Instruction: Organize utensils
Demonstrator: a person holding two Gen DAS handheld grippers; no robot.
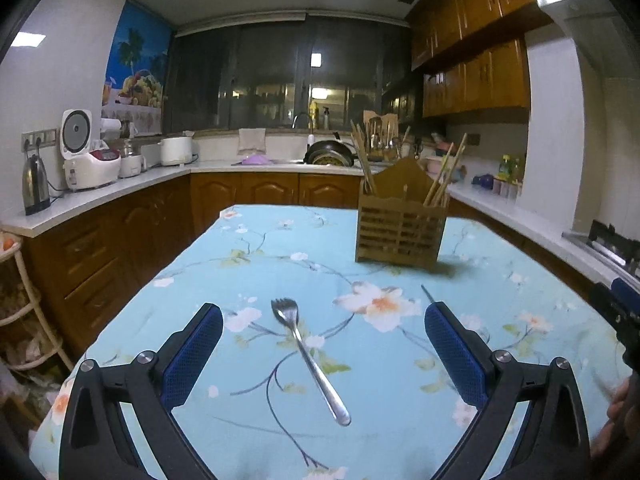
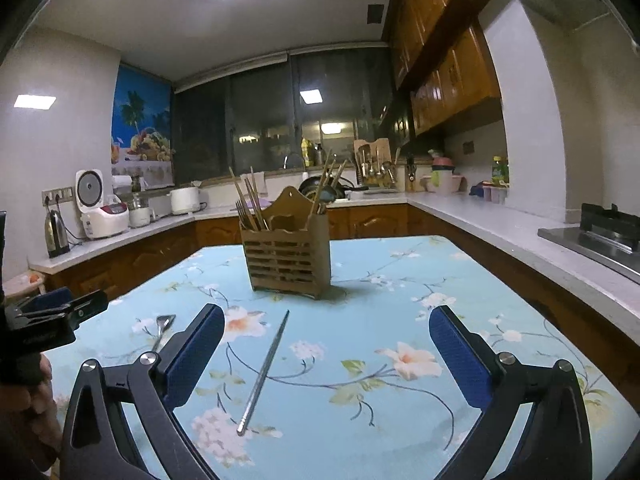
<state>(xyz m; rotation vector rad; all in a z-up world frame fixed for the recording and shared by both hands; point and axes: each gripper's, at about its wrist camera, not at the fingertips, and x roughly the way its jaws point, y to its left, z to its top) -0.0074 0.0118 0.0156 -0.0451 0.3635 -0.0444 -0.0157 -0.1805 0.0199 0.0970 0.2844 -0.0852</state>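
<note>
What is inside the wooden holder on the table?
The holder has chopsticks sticking up from its left side and more from its right. Their lower ends are hidden behind the slatted wall, as is anything shorter inside.

A desk (image 2: 460, 280) covered in a light blue floral cloth. On it stand a slatted wooden utensil holder (image 2: 289, 258) near the far end, with a metal fork (image 1: 308, 360) and a single metal chopstick (image 2: 264, 372) lying flat nearer.
</note>
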